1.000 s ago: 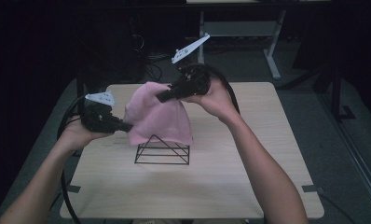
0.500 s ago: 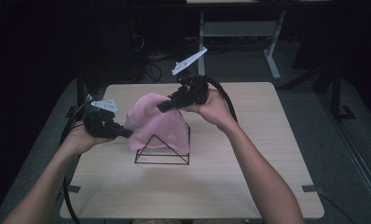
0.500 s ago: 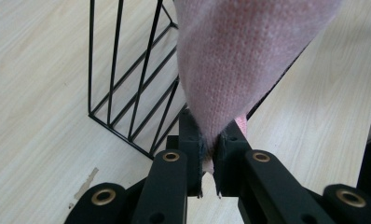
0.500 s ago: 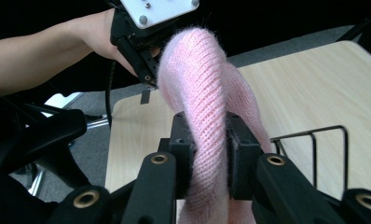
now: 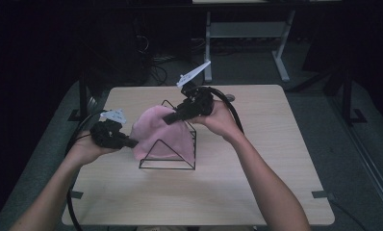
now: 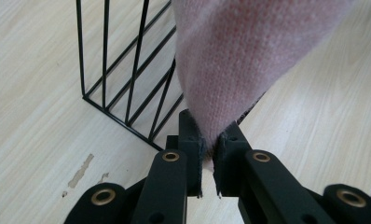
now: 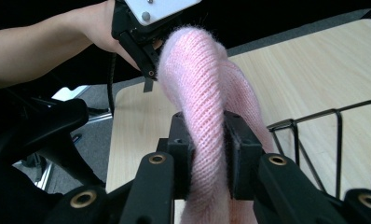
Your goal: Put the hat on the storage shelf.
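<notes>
Nearest the person, the left claw point(image 5: 131, 142) is pinching a low corner of the pink knitted cloth point(image 5: 156, 134); in the left gripper view only a thin edge of the knit sits between its pads point(image 6: 193, 144), so that hold looks shallow and a sideways tug could likely pull it free. The cloth hangs draped over the black wire rack point(image 5: 169, 153), which stands near the middle of the wooden surface point(image 5: 257, 192), its triangular end facing the person. Farther back, the right claw point(image 5: 170, 117) is pressed onto a thick, bunched fold of the cloth near the top of the rack, a fuller bite than the left one. The main risks seem to be these: the loose knit may snag on the rack's thin wires as it is drawn across, and since the rack looks light and nothing holds it down, a pull through a snagged cloth could tip or drag it over the surface. Uneven pulling between the two claws could also stretch the knit or slide the cloth off one side.
</notes>
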`<state>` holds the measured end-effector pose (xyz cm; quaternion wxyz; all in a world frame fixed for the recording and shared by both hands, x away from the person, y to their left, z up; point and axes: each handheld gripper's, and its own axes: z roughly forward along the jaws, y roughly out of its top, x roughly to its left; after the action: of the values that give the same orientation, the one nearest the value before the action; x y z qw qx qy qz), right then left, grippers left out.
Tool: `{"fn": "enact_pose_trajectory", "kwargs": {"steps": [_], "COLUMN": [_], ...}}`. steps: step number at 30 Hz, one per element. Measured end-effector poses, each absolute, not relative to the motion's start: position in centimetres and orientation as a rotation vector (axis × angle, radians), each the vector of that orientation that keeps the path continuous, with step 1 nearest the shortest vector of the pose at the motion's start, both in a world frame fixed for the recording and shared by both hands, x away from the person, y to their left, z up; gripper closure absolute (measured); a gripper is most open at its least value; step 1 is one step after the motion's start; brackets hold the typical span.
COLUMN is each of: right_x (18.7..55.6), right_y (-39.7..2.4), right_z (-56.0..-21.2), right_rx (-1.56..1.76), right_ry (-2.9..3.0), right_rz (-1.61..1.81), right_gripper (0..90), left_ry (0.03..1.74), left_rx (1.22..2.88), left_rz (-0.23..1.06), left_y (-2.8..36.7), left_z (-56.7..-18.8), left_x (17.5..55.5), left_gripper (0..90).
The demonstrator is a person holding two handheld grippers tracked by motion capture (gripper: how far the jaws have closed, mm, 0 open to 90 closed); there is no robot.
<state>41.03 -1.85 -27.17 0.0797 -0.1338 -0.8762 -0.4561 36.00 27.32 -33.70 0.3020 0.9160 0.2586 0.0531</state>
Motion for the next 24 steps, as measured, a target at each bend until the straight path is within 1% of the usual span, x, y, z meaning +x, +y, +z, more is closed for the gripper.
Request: {"fn": "enact_pose_trajectory", "kwargs": {"steps": [15,18,21,24], "right_x": [40.8,40.7,40.5,40.3], "right_y": [-1.7,-1.7,-1.7,-1.9], "right_z": [-29.8,-30.4,-30.8,-30.9], "right_rx": [-0.416,-0.427,-0.434,-0.438], "right_ry": [-2.611,-2.599,-2.587,-2.598], "right_rz": [-1.312,-1.295,-1.287,-1.287], "right_gripper": [73.6,71.8,67.6,65.2], "left_ry": [0.701,0.69,0.688,0.693], "left_rx": [2.455,2.492,2.514,2.512], "left_rz": [0.132,0.141,0.146,0.14], "left_y": [27.0,26.8,26.6,26.6], "left_z": [-36.2,-36.6,-36.8,-37.2], "left_x": [36.2,36.3,36.3,36.4], "left_gripper": [82.9,83.0,83.3,83.5]}}
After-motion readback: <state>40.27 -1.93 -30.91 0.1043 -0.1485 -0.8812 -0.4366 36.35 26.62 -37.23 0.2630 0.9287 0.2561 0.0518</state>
